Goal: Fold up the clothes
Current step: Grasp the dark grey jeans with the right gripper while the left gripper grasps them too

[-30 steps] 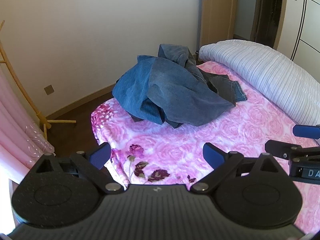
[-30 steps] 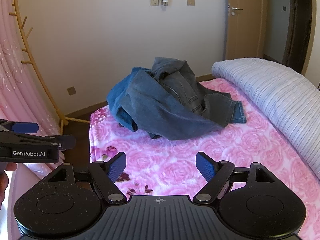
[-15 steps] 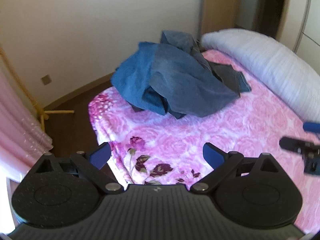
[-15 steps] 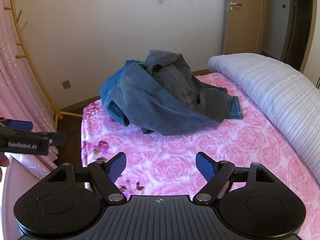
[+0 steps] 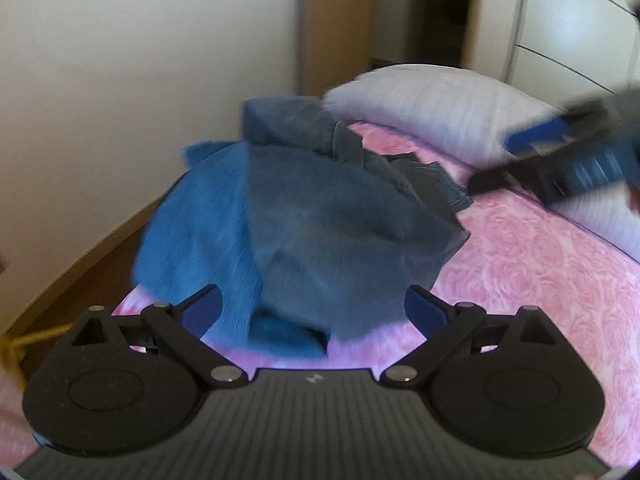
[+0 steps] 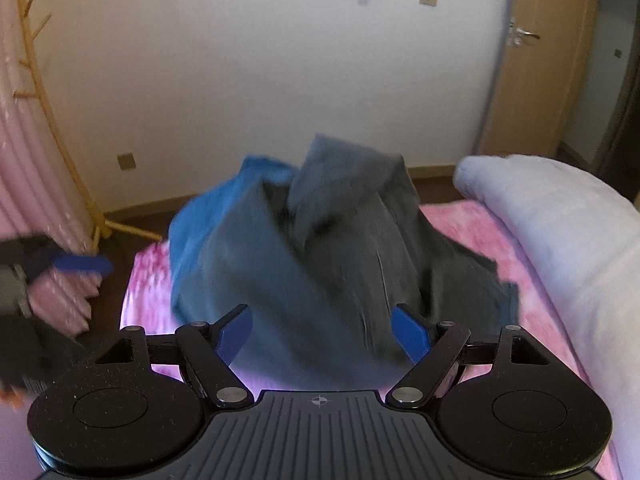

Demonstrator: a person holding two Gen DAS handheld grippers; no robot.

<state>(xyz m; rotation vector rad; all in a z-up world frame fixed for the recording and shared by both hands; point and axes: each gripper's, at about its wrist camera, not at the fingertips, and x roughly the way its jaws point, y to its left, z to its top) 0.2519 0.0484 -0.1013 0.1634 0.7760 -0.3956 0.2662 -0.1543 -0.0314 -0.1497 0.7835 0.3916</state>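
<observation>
One heap of denim clothes (image 5: 320,216) on pink bedspread (image 5: 540,264), just ahead of both tongs. Left gripper (image 5: 312,308) and right gripper (image 6: 322,330): spread wide, holding nothing. One grey pillow (image 6: 560,216) right.

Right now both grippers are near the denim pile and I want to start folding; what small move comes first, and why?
Probably ease the left gripper down onto the near edge of the clothes and close. Both it and the right gripper are open and hold nothing, and the pile lies crumpled on the bed.
</observation>
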